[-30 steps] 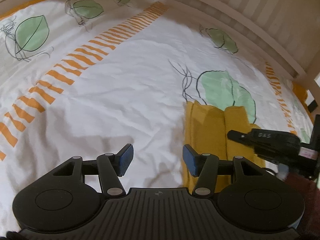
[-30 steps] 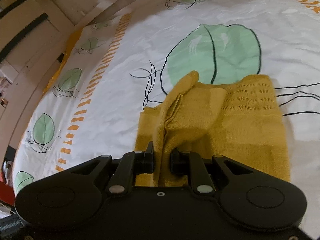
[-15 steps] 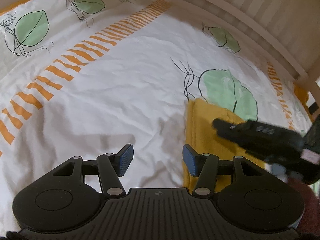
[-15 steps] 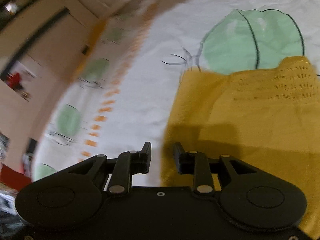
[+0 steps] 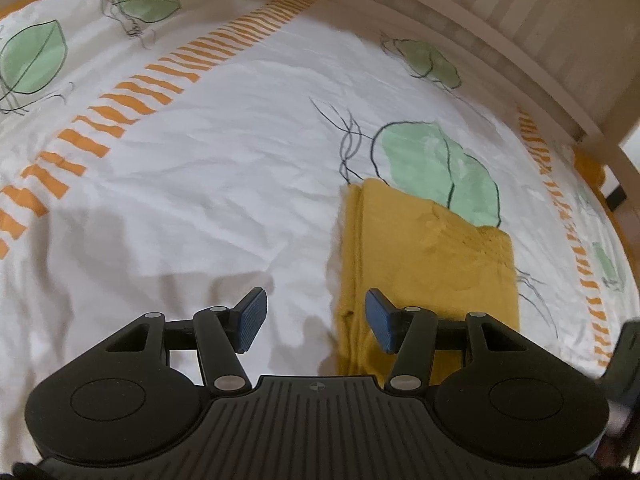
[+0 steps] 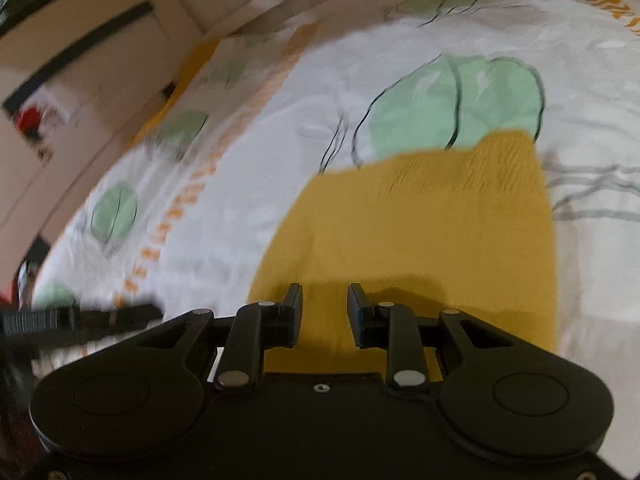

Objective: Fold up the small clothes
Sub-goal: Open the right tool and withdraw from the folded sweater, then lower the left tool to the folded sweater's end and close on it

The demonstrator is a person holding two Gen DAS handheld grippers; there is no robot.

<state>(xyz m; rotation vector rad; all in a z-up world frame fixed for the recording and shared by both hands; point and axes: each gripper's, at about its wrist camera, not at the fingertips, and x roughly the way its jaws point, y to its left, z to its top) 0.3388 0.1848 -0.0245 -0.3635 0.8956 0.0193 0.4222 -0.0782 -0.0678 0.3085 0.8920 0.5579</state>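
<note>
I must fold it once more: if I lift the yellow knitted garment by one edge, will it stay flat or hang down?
The yellow knitted garment would probably hang limp: its folded layers lie soft on the bedsheet. The layers at its left edge look loose, so they may slide apart.

A wide stretch of bare bedspread (image 5: 224, 168) lies ahead and left of the left gripper (image 5: 312, 316), its jaws spread with nothing between them. To its right the folded yellow garment (image 5: 420, 264) covers the bed. A slatted wooden rail (image 5: 532, 36) bounds the far side. The right gripper (image 6: 324, 310), jaws parted and holding nothing, hangs over the garment's near edge. The left tool's dark body (image 6: 80, 320) intrudes at the right view's left edge, blurred.
</note>
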